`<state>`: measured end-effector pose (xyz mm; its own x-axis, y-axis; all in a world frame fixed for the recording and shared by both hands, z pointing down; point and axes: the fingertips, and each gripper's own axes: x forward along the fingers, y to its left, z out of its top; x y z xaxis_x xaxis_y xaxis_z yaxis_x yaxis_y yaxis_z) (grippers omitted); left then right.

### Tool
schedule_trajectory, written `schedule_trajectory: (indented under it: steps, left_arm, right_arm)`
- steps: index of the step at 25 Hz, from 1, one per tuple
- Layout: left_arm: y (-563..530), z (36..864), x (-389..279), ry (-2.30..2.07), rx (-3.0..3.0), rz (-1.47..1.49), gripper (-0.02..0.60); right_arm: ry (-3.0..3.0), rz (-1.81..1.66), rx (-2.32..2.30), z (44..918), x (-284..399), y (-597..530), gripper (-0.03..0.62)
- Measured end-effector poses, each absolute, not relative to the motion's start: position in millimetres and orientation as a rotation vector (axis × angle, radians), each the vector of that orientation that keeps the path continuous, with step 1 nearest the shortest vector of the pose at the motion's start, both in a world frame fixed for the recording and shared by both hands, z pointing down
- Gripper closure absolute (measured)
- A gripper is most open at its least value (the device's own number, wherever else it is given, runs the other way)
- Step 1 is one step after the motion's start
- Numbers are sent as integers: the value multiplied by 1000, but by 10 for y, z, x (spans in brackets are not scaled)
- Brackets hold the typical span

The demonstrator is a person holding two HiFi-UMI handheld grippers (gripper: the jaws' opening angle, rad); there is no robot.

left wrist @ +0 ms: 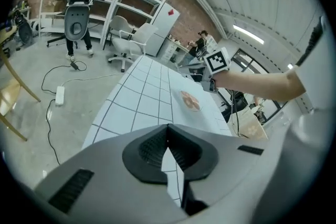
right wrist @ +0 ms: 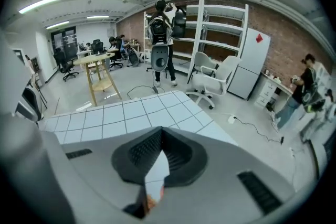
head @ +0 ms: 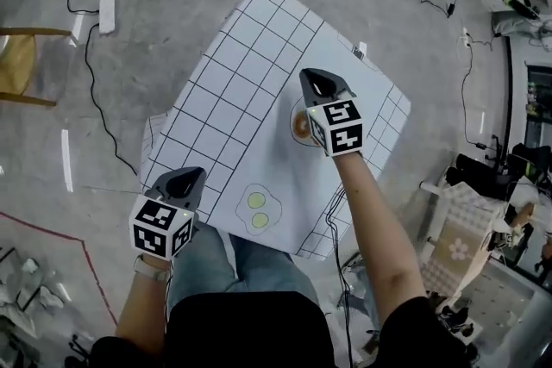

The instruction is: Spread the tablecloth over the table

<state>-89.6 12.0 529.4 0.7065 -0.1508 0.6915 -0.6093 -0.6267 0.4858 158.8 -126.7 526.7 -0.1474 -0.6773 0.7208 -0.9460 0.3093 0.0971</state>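
Note:
A white tablecloth with a black grid lies spread flat over the table, with its edges hanging down. It bears a doughnut print and a fried-egg print. My left gripper hovers at the cloth's near-left edge. Its jaws are shut, and only the cloth below shows behind the tips. My right gripper hangs above the middle of the cloth, over the doughnut print. It is shut too, with nothing seen in it. The gridded cloth lies well beneath it.
A wooden chair stands at the left, with a power strip and cables on the floor beyond. A floral-patterned table and clutter stand at the right. White office chairs, a wooden stool and shelving lie past the table's far side.

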Motion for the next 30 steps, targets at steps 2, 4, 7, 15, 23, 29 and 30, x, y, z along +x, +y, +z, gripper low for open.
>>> schedule_trajectory:
  steps: [2,4,7,15,23,29,30]
  left_arm:
    - [72,5180,-813,-542,2211,797,569]
    - [33,5037,-718,-499,2262,792,569]
    - [26,4842,-610,-419,2347,806,569]
    - [76,4356,-443,-144,2462,790,569]
    - [216,3799,-153,24,2593,805,569]
    - [333,3378,94,57,2672,758,569]
    - [340,3308,126,51,2685,755,569]
  right_arm:
    - [-1892,548,1511,5133,1575,-1049,583]
    - [-1877,590,1579,4999,1534,-826,583]
    - [-1843,653,1689,4820,1459,-502,583]
    - [-1703,804,2059,4358,1256,411,583]
    - [-1624,845,2293,3846,1204,1092,583]
    - [-1626,773,2381,3461,1241,1339,583]
    - [-1637,749,2384,3376,1247,1346,583]
